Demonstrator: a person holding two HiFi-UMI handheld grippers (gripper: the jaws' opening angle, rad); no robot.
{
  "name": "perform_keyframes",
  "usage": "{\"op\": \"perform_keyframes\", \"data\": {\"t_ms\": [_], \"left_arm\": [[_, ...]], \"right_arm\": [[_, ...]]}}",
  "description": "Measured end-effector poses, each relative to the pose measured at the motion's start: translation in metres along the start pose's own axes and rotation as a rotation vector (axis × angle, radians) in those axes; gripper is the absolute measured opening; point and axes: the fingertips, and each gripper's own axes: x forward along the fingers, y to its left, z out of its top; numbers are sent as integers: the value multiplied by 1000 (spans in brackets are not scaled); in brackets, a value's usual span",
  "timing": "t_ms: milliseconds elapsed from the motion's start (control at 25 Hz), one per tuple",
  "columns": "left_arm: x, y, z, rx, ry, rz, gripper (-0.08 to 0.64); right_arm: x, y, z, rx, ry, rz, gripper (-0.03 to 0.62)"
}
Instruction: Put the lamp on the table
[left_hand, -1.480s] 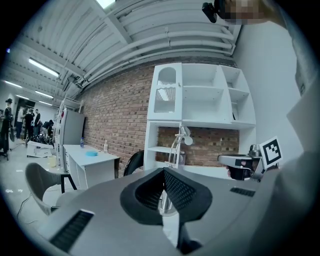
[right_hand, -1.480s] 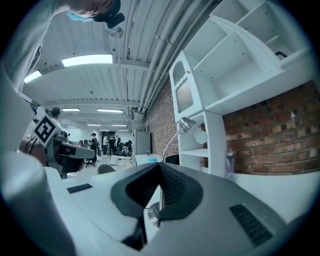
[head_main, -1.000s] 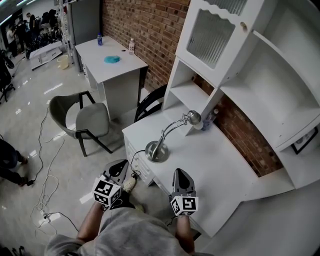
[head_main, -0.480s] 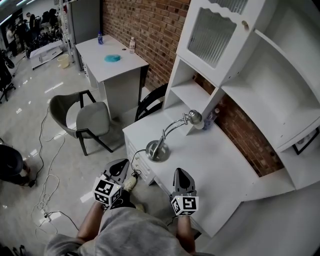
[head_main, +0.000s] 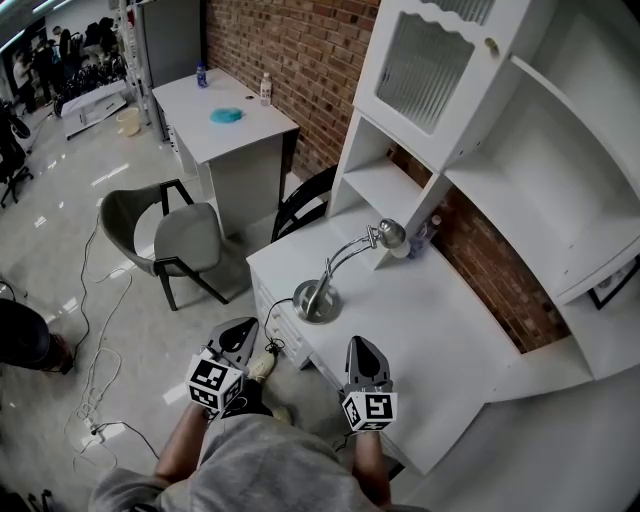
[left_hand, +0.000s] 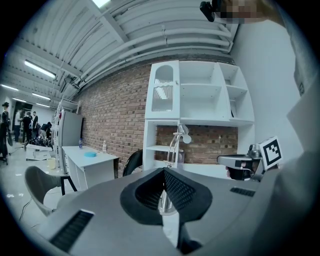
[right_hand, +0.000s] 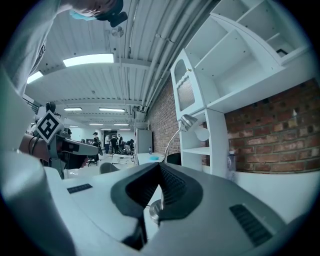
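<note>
A chrome desk lamp (head_main: 316, 301) stands upright on the white table (head_main: 440, 340), with its round base near the table's left corner and its curved neck leaning toward the shelf unit. My left gripper (head_main: 240, 331) hovers off the table's front edge, above the floor, and my right gripper (head_main: 363, 346) is over the table's front edge. Both are well short of the lamp and shut, with nothing between the pads. The lamp (left_hand: 176, 144) rises beyond my left gripper (left_hand: 163, 170) in the left gripper view. Its head (right_hand: 189, 121) and base show past my right gripper (right_hand: 160, 165) in the right gripper view.
A tall white shelf unit (head_main: 480, 130) stands on the table against the brick wall, with a small bottle (head_main: 425, 236) beside the lamp head. On the floor to the left are a grey chair (head_main: 170, 240), a black chair (head_main: 300, 205), a second white table (head_main: 225, 125) and cables (head_main: 95, 385).
Neither gripper nor the lamp has moved. A person at the left edge of the floor has shifted a little.
</note>
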Motion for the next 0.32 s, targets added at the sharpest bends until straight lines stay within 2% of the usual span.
{"op": "perform_keyframes", "data": {"t_ms": [320], "left_arm": [[-1, 0, -1, -1, 2, 0, 3]], "right_arm": [[-1, -1, -2, 3, 2, -5, 21]]}}
